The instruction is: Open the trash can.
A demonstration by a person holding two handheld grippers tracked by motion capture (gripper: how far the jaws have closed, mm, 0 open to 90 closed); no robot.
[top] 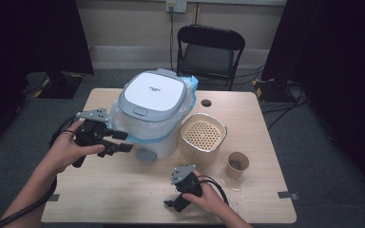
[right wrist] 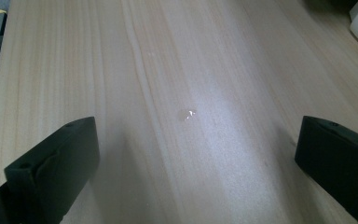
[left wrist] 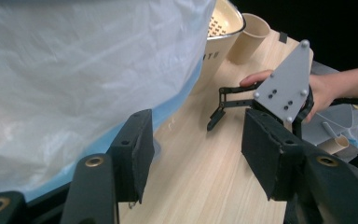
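A white cooker with a grey-rimmed lid [top: 152, 92] stands at the table's back middle, wrapped in a clear plastic bag [left wrist: 74, 70] with a blue edge. My left gripper [top: 125, 141] is open just left of the cooker's base, its jaws pointing at the bag; in its own view the left gripper [left wrist: 198, 126] has nothing between its fingers. My right gripper [top: 172, 206] is low over the table's front edge, and the left gripper view shows the right gripper [left wrist: 216, 107] open. In its own view the right gripper [right wrist: 198, 130] spans bare wood with its jaws wide apart.
A beige pot with a perforated insert [top: 202, 134] sits right of the cooker, with a paper cup [top: 237, 165] beside it. A water droplet [right wrist: 186, 114] lies on the wooden table [top: 123, 190]. A black folding chair [top: 209, 50] stands behind the table.
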